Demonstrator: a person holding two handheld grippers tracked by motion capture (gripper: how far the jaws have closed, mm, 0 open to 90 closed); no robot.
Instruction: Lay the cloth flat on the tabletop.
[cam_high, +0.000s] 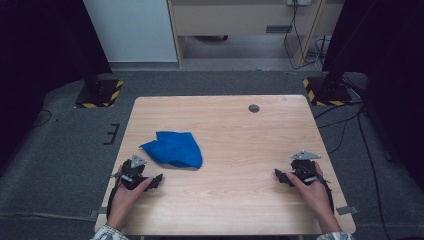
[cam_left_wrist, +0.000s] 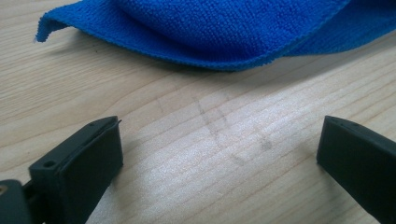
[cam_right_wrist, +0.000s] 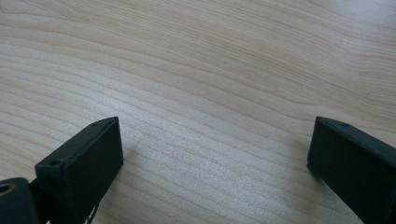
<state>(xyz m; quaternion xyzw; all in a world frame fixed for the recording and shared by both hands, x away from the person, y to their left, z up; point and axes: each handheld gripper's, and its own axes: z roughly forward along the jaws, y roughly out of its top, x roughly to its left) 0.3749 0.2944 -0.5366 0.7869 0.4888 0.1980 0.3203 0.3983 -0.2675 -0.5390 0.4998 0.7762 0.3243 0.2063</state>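
Pale wood table (cam_high: 235, 150) sits before you on grey carpet, with a crumpled blue cloth (cam_high: 174, 148) left of centre. Your left gripper (cam_high: 150, 181) rests just beside the cloth's near edge, jaws spread wide and empty. Your right gripper (cam_high: 285, 176) lies well apart near the right edge, likewise wide and empty.
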